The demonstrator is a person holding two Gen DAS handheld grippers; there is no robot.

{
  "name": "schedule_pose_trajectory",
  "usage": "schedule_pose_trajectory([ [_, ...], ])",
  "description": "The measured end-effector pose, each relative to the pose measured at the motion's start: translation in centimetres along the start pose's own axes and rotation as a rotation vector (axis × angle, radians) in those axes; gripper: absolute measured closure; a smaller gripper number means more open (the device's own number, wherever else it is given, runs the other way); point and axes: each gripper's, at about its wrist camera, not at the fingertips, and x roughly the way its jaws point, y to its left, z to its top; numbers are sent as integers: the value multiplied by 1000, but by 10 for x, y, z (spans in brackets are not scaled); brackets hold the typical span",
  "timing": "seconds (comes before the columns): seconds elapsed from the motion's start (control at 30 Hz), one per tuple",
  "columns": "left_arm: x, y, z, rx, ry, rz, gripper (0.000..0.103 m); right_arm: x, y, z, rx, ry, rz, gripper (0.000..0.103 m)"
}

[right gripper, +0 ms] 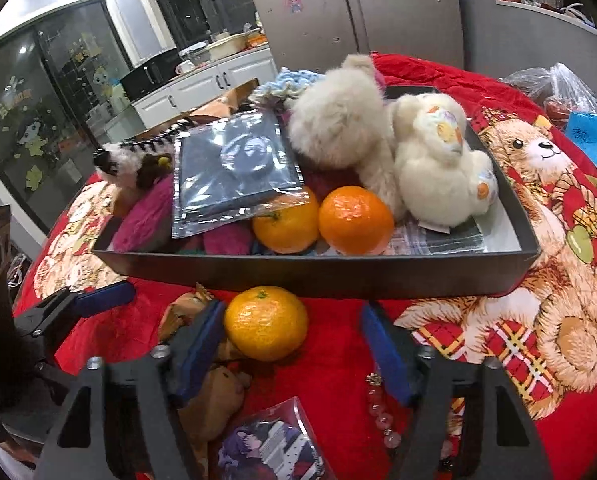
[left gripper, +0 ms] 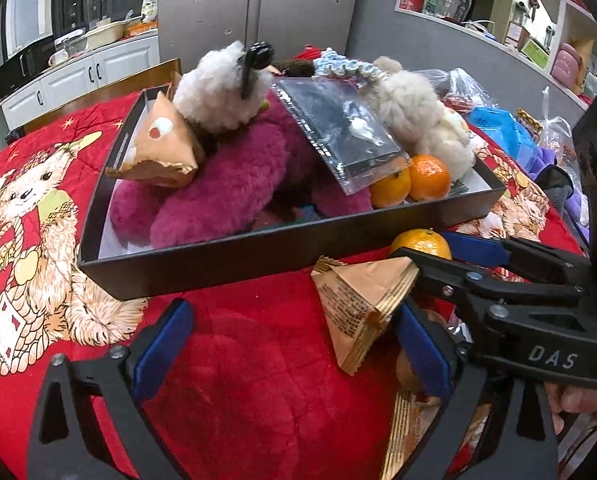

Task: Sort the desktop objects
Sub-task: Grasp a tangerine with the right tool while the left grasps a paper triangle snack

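Observation:
A black box (left gripper: 234, 258) (right gripper: 338, 274) on the red cloth holds plush toys, a clear packet (left gripper: 338, 132) (right gripper: 234, 172), a gold snack packet (left gripper: 160, 148) and two oranges (left gripper: 412, 180) (right gripper: 354, 220). A third orange (right gripper: 266, 322) (left gripper: 422, 242) lies on the cloth in front of the box, between the fingers of my open right gripper (right gripper: 294, 340) (left gripper: 430, 252). My left gripper (left gripper: 294, 340) is open and empty just in front of the box, with a gold triangular packet (left gripper: 362, 304) against its right finger.
The red bear-print cloth (left gripper: 238, 380) covers the table. More snack packets (right gripper: 206, 392), a picture card (right gripper: 274, 448) and a pink bead string (right gripper: 382, 412) lie near my right gripper. Blue and clear bags (left gripper: 498, 128) sit right of the box.

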Motion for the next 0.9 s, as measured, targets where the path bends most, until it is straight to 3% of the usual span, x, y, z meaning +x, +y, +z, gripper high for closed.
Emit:
schedule_pose_trajectory([
  [0.03,-1,-2,0,8,-3,-5,11,-1,-2,0,-1,3,7,46],
  [0.07,-3,-5,-1,23,-11,-14,20,-2,-2,0,-7,2,12,55],
  [0.1,-4,-8,-2,36,-14,-22,34,-1,-1,1,-12,8,31,59],
  [0.13,-5,-12,-3,50,-18,-35,41,-1,1,1,-14,11,34,61],
  [0.2,-7,-23,-4,88,-27,-52,65,-1,6,0,-26,8,16,61],
  [0.23,-9,-26,-5,100,-30,-51,69,-1,6,0,-27,7,11,62],
  [0.9,-29,-40,-2,113,-83,-4,76,-29,23,-5,-97,-49,-86,63],
])
